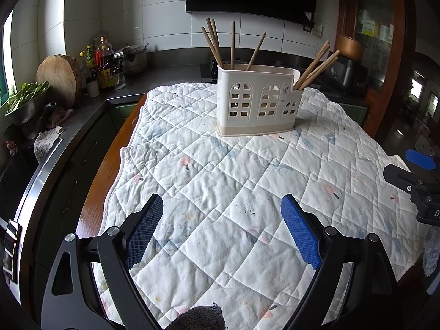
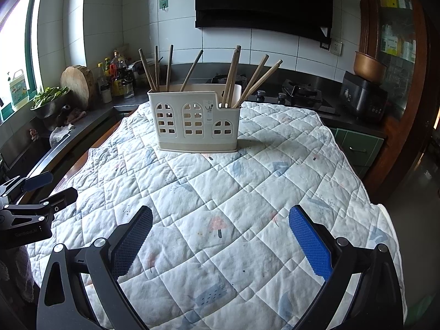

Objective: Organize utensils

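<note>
We hold both grippers low over the near end of a surface [image 1: 93,192] covered by a white quilted cloth [image 1: 220,181]. Our left gripper [image 1: 222,206] stands wide open, its blue pads spread well apart with only cloth between them, and it holds nothing. Our right gripper [image 2: 220,214] is likewise spread wide and empty, hovering above the quilt. Each gripper shows at the edge of the other's view, side by side and apart.

At the far end of the cloth stands a cream plastic utensil holder [image 2: 195,118] with arched window cut-outs, upright on the quilt and well away from both grippers. Wooden chopsticks [image 2: 150,68] lean out of its taller left compartment, and another bunch [image 2: 258,79] fans out of the lower right compartment, tilted to the right.

Behind the holder run a dark kitchen counter [image 2: 302,82] with a gas hob [image 2: 302,92], a round wooden chopping block [image 1: 56,78] and several bottles [image 1: 106,63] to the left.
</note>
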The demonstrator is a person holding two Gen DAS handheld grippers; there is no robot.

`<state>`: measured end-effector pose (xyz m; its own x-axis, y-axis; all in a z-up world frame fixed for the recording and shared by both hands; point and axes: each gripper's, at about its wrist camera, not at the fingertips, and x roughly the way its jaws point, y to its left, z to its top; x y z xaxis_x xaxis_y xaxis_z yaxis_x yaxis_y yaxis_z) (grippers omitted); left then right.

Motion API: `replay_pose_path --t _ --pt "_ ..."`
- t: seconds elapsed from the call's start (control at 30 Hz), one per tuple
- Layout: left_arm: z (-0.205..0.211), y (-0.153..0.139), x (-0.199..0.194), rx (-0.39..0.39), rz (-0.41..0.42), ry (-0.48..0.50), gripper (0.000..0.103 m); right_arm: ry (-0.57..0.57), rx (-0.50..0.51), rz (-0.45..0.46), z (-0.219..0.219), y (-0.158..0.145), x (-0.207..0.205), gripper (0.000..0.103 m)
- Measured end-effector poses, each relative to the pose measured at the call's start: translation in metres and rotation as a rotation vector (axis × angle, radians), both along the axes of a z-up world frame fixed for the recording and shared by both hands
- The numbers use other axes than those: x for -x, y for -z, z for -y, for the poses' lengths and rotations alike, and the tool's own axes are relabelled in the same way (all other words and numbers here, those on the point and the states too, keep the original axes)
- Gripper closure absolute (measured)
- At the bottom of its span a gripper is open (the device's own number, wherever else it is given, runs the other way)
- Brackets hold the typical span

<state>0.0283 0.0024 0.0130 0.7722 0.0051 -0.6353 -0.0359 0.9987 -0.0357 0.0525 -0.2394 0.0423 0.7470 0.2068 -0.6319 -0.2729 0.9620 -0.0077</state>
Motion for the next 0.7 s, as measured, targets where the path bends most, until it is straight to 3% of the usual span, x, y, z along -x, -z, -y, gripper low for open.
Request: replay_pose_path --t 0.7 --pt "-0.0022 0.0023 -0.0003 -0.006 -0.017 -0.015 0.016 -0.005 0.002 -0.005 -0.0036 0.0007 0.0020 0.007"
